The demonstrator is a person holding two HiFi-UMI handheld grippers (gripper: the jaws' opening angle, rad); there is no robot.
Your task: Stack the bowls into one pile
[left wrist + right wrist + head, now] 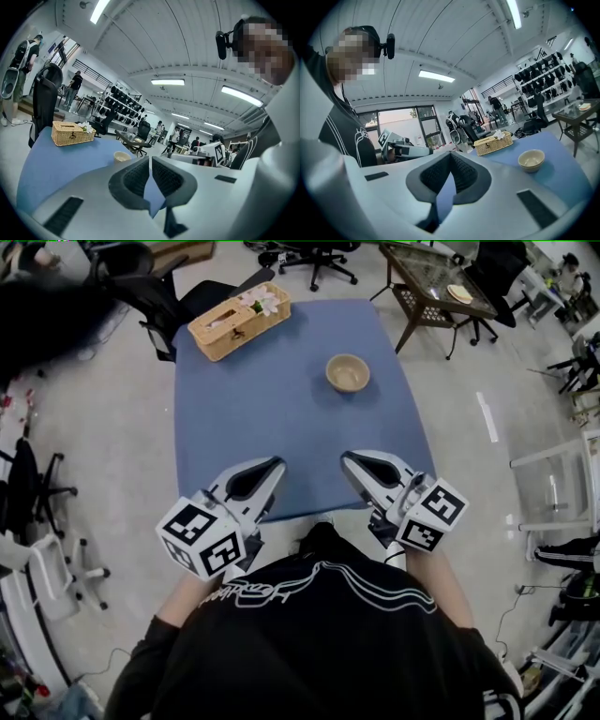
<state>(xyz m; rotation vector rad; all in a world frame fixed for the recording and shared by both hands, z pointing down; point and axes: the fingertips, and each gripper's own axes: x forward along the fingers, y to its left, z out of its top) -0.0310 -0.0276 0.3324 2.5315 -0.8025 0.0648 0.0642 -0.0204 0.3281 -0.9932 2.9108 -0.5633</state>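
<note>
A beige bowl (348, 373) stands on the far right part of the blue table (281, 418). In the right gripper view the bowl (531, 160) shows a second rim just under its top one, like bowls nested together. It also appears small in the left gripper view, as the bowl (122, 156). My left gripper (277, 466) and right gripper (346, 460) hover side by side over the table's near edge, well short of the bowl. Both are shut and hold nothing, as the left gripper (150, 157) and right gripper (450, 154) show in their own views.
A wicker basket (239, 322) with a white flower sits at the table's far left corner. Office chairs (319, 257) and a glass side table (439, 289) stand beyond the table. A white rack (562, 488) is on the right.
</note>
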